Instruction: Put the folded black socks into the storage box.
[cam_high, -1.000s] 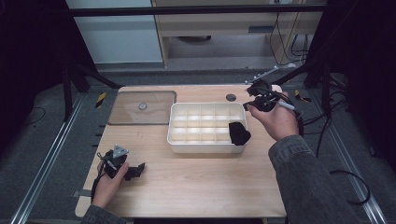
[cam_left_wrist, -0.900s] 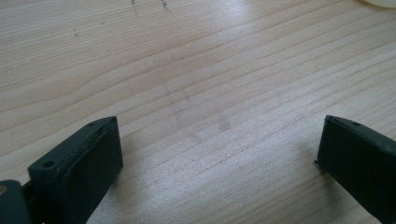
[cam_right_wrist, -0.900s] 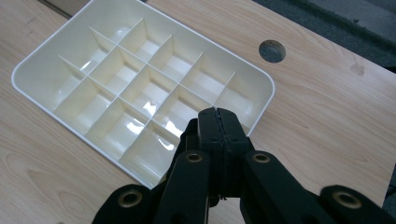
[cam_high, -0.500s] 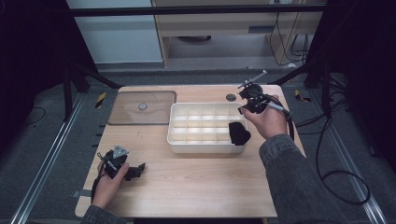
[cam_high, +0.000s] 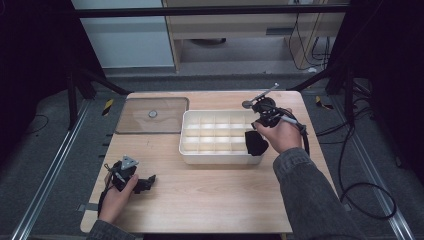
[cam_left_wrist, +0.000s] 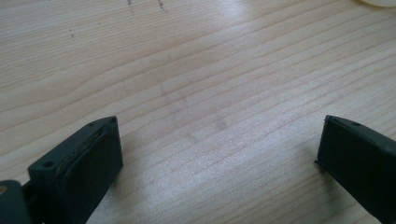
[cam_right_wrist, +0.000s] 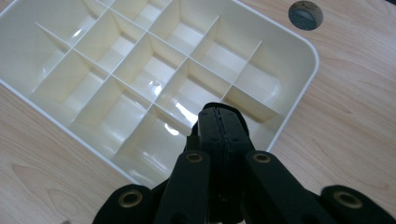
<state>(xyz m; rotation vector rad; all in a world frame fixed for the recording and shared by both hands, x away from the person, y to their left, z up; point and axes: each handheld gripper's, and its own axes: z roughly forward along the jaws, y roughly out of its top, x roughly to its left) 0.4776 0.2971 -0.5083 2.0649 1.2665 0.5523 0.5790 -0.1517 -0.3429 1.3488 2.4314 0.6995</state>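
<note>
Cream plastic is what I'm looking down on through the right gripper view: the divided tray (cam_right_wrist: 280, 70) with its grid of compartments, and my right gripper (cam_right_wrist: 219, 122) is hovering with its jaws pressed flat together, nothing between them, over a compartment in the row along the tray's short end wall. The same view is giving me a small grey round disc (cam_right_wrist: 306, 14) set in the wood just beyond the tray's corner.

From the high view I'm seeing the tray (cam_high: 190, 150) sitting mid-worktop (cam_high: 210, 200), its long axis running left to right across the worktop, with the right gripper (cam_high: 256, 142) at its right end. A clear lid (cam_high: 152, 115) is lying flat to the tray's left, just beside it.

My left gripper (cam_high: 142, 182) is resting low near the worktop's front left, well apart from the tray. The left gripper view is showing its jaws spread wide over bare wood grain.
</note>
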